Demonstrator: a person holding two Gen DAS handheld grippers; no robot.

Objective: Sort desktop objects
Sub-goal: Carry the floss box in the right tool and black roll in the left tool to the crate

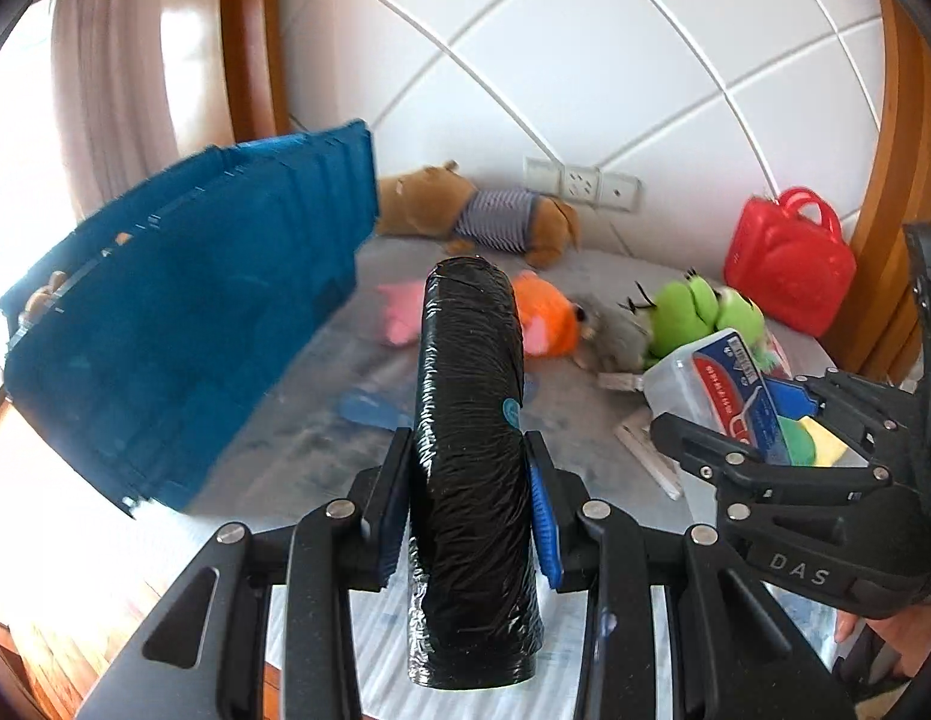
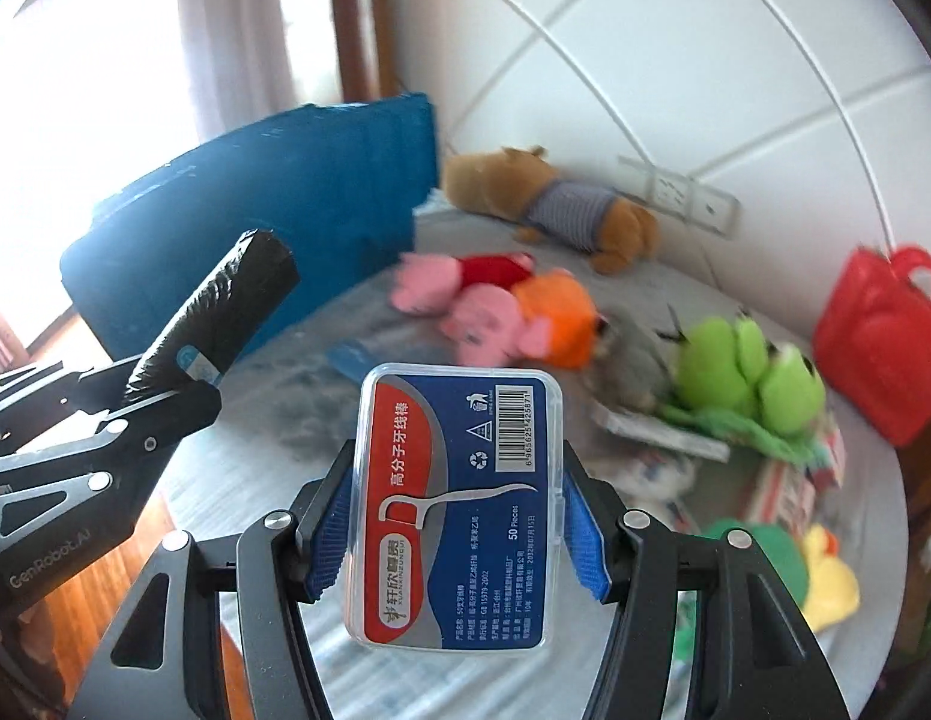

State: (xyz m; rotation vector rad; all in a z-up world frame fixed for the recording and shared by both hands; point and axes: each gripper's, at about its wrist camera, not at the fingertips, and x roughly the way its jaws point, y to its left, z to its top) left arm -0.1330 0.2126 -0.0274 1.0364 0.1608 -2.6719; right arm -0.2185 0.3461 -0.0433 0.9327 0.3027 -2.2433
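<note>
my left gripper (image 1: 468, 504) clamps a black bag roll (image 1: 468, 420) above the table (image 1: 285, 432); my right gripper (image 2: 456, 522), half-wide, pinches a floss pick box (image 2: 456, 498) reading "50 pieces", "xuanxinzuncui".

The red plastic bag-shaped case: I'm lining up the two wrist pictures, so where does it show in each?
Left wrist: the red plastic case stands at the right edge, against the wall, right of the green plush.
Right wrist: the case is at the far right, again right of the green plush.
Shared landmark: the blue bin, on the left in both.
</note>
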